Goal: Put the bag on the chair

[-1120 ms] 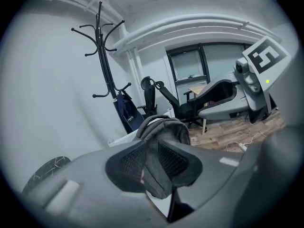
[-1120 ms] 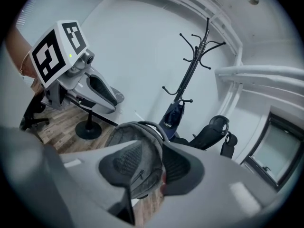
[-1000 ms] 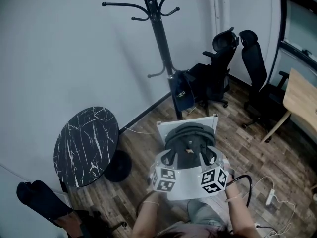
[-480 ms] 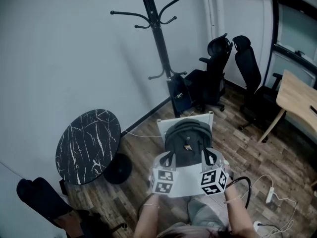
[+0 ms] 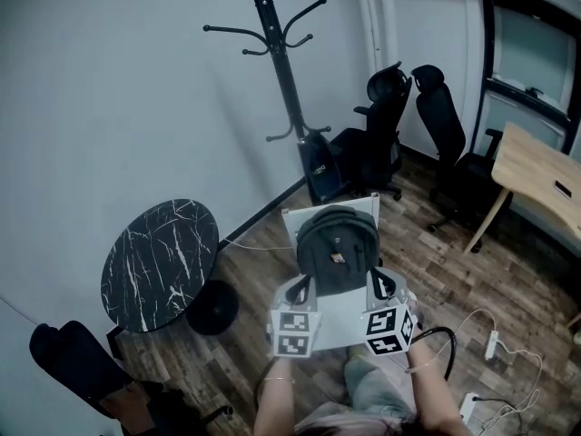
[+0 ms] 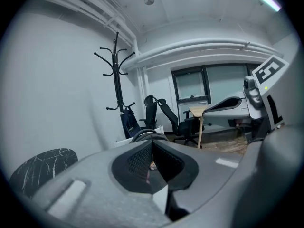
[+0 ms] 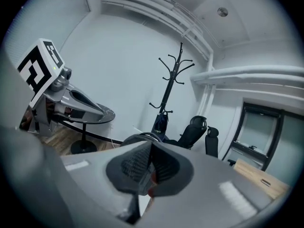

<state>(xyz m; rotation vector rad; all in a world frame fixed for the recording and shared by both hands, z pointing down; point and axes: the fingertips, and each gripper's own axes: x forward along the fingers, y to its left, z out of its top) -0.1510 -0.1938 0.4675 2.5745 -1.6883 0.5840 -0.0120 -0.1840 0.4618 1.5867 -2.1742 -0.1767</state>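
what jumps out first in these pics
A dark backpack is held mid-frame in front of a white chair, its straps pinched by the left hand-held gripper and right hand-held gripper, whose jaws have just closed further. A black coat rack stands against the wall behind, a marbled round table at left.

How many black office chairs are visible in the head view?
2 for certain. One black high-backed office chair stands right of the black metal coat stand, the second beside it, nearer the window. A black padded shape at the lower left may be a third.
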